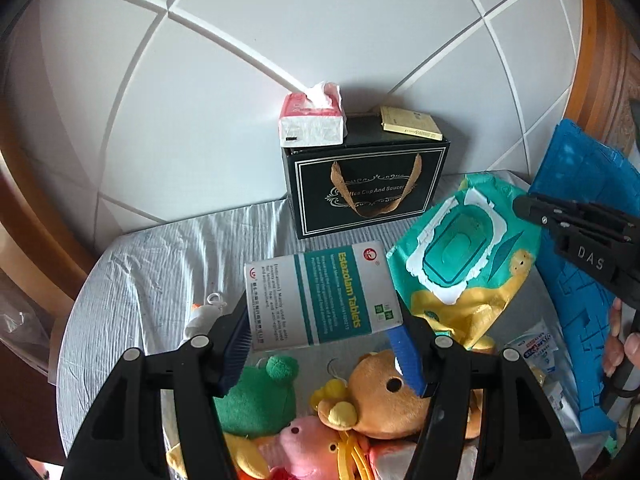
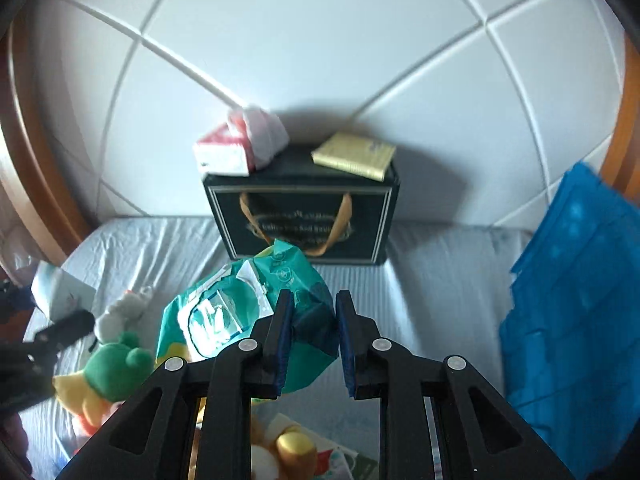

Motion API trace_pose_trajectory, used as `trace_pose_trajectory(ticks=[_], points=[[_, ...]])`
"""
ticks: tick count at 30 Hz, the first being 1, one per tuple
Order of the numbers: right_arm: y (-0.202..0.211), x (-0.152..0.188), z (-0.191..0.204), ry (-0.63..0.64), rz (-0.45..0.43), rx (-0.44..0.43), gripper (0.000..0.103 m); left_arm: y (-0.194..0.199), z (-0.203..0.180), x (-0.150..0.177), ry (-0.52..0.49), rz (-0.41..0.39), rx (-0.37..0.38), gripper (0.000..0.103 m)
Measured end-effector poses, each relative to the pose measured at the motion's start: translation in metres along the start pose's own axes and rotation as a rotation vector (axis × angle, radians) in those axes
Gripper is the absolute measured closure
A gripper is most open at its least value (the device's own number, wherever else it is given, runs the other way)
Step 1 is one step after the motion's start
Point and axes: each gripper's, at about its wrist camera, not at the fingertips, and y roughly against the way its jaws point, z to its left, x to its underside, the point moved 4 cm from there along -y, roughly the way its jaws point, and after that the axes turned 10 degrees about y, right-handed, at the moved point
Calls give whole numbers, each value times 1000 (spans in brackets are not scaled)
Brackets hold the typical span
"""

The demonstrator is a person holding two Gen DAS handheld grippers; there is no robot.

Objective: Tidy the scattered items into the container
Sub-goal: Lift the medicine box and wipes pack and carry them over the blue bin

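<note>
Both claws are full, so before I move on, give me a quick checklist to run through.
1. Left claw gripping the tablet box: ok.
2. Right claw gripping the wipes pack: ok, though only by one end.
3. Blue container in view: ok, at the right.
4. Container's opening facing the claws: cannot tell.
5. Plush toys put away: not ok, they lie on the sheet.

Soft daylight fills both fisheye views; the right wrist view is motion-blurred, edges bowed, shadow behind the black box (image 1: 366, 184).
</note>
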Motion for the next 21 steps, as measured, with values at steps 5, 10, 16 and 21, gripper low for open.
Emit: trace_pose_trajectory(ticks=[5, 10, 16, 21], points=[[61, -13, -5, 17, -57, 33, 82, 45, -22, 6, -1, -44, -1, 41], [113, -18, -26, 42, -104, 63, 82, 80, -52, 11, 31, -86, -6, 41], [175, -11, -60, 60, -156, 116, 82, 119, -108, 17, 47, -124, 18, 41], [219, 6, -102, 1, -182, 198, 82, 141, -162, 23, -19, -143, 66, 41]])
